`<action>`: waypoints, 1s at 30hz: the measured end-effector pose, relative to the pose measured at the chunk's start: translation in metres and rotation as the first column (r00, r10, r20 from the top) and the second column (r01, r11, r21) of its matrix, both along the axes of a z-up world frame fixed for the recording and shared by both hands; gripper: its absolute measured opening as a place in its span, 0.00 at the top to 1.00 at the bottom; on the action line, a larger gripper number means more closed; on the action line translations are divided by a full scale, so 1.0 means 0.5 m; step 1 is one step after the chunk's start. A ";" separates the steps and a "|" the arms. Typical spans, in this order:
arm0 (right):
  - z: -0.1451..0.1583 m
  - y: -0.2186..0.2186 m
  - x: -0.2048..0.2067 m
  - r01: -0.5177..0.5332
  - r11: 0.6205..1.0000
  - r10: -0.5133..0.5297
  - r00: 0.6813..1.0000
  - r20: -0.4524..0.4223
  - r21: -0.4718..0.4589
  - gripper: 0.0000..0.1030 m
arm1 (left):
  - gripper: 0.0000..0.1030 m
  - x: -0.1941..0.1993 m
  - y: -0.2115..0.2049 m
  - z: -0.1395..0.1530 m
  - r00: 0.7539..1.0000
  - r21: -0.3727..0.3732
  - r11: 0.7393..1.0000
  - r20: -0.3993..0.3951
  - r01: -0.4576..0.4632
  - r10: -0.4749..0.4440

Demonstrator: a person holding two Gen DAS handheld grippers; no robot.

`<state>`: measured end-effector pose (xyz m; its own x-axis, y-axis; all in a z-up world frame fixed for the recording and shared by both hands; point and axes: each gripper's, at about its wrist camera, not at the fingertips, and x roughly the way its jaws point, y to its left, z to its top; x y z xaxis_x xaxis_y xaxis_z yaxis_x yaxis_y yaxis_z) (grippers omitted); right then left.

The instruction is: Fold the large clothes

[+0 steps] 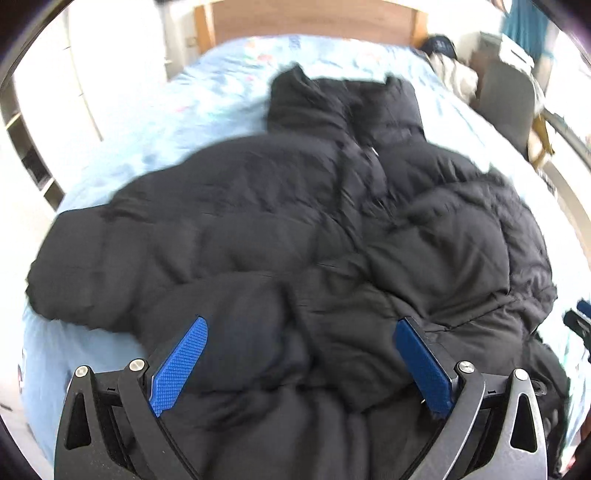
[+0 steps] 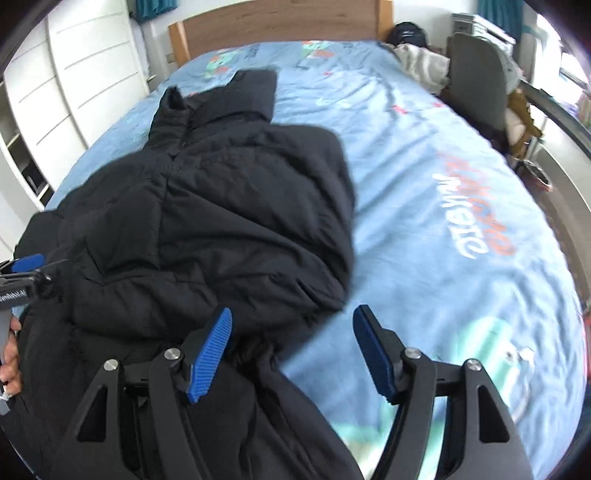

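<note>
A large black puffer jacket (image 1: 295, 221) lies on the light blue bed sheet (image 1: 207, 99), collar toward the headboard, sleeves folded in over the body. It also shows in the right wrist view (image 2: 221, 206). My left gripper (image 1: 301, 332) is open, its blue pads wide apart just above the jacket's lower part, holding nothing. My right gripper (image 2: 291, 325) is open over the jacket's lower right edge, left pad above the fabric, right pad above the sheet (image 2: 443, 221). The left gripper also shows at the right wrist view's left edge (image 2: 22, 273).
A wooden headboard (image 2: 280, 22) stands at the far end. White wardrobe doors (image 2: 74, 74) line the left. A grey chair (image 2: 476, 77) with piled clothes and a dark bag (image 2: 408, 33) stand at the bed's right.
</note>
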<state>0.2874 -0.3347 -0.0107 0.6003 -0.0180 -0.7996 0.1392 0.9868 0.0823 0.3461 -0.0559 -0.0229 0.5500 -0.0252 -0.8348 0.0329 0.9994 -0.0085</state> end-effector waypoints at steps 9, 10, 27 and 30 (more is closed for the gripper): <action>0.107 0.051 -0.186 0.087 0.994 -0.093 0.991 0.099 0.064 0.35 | 0.02 -0.079 0.249 0.073 0.990 -0.169 0.975 -0.014 -0.143 0.143; 0.112 0.052 -0.206 0.096 0.992 -0.104 0.989 0.102 0.078 0.35 | 0.02 -0.083 0.278 0.074 0.985 -0.185 0.967 -0.015 -0.174 0.174; 0.164 0.035 -0.387 0.337 0.933 -0.350 0.932 0.094 0.128 0.35 | 0.04 -0.115 0.839 -0.073 0.755 -0.418 0.642 -0.203 -0.643 0.624; 0.164 0.027 -0.397 0.364 0.925 -0.373 0.924 0.082 0.106 0.35 | 0.05 -0.100 0.880 -0.100 0.732 -0.497 0.568 -0.238 -0.656 0.638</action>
<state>0.0888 -0.3215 0.0715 0.6406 -0.1855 -0.7451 0.4781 0.8557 0.1979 0.2963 0.3840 -0.0730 0.5709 -0.0977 -0.8152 -0.6302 0.5842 -0.5114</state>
